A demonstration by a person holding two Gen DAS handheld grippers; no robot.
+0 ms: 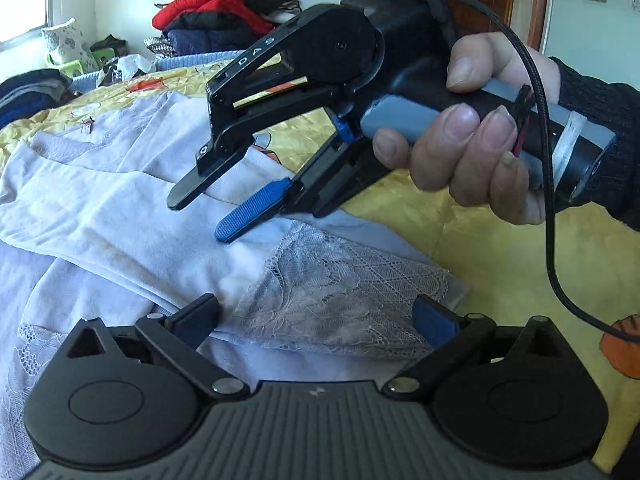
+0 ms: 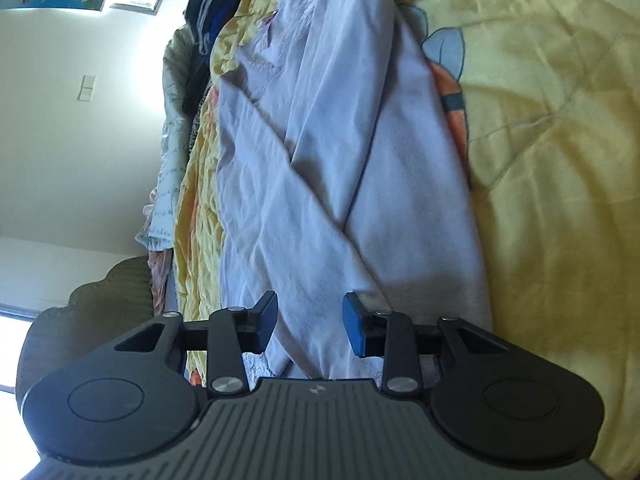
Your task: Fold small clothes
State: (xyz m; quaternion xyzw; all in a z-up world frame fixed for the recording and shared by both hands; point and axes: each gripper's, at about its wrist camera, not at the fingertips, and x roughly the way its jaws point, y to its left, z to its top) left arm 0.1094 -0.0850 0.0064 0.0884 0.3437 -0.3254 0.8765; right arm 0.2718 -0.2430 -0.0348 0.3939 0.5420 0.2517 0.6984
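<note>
The pale lilac garment (image 1: 132,200) lies spread on the yellow bed quilt (image 1: 460,240), sleeves crossed inward. The right gripper (image 1: 208,216), fingers parted, hovers at twelve o'clock; the left gripper (image 1: 316,320) straddles the lace hem (image 1: 340,280), open, probably ready to pinch.

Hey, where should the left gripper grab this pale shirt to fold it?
Take the lace hem, coming in low from the near edge. It lies flat and free on the yellow quilt, right ahead of the open left gripper.
</note>
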